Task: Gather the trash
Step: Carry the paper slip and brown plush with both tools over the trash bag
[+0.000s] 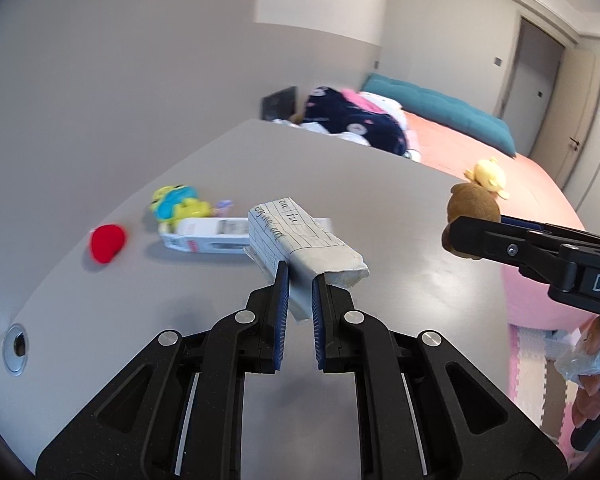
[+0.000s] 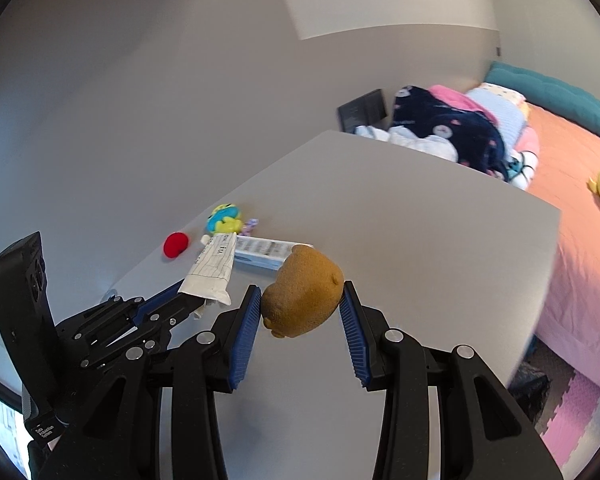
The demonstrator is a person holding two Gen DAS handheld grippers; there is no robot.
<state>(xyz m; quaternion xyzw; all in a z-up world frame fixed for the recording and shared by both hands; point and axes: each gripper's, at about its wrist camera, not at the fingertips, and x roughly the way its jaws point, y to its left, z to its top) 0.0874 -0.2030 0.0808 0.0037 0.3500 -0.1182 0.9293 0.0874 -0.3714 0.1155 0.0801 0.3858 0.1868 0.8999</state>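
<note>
Spanning most of both views, the grey table (image 1: 220, 168) carries what is left: a white carton (image 1: 208, 236), a green-and-blue toy (image 1: 178, 204) and a red ball (image 1: 107, 242), grouped near its far left edge. Above it, the right gripper (image 2: 300, 308) is clamped on a brown plush (image 2: 303, 292), clear of the surface. The left gripper (image 1: 299, 280) is pinched tight on a folded lined paper (image 1: 300, 240), also raised off the table. Judged step: carrying two picked items away for disposal. No bin shows in either view. Next move calls for locating a receptacle and releasing over it; the carton appears to remain for collection.
</note>
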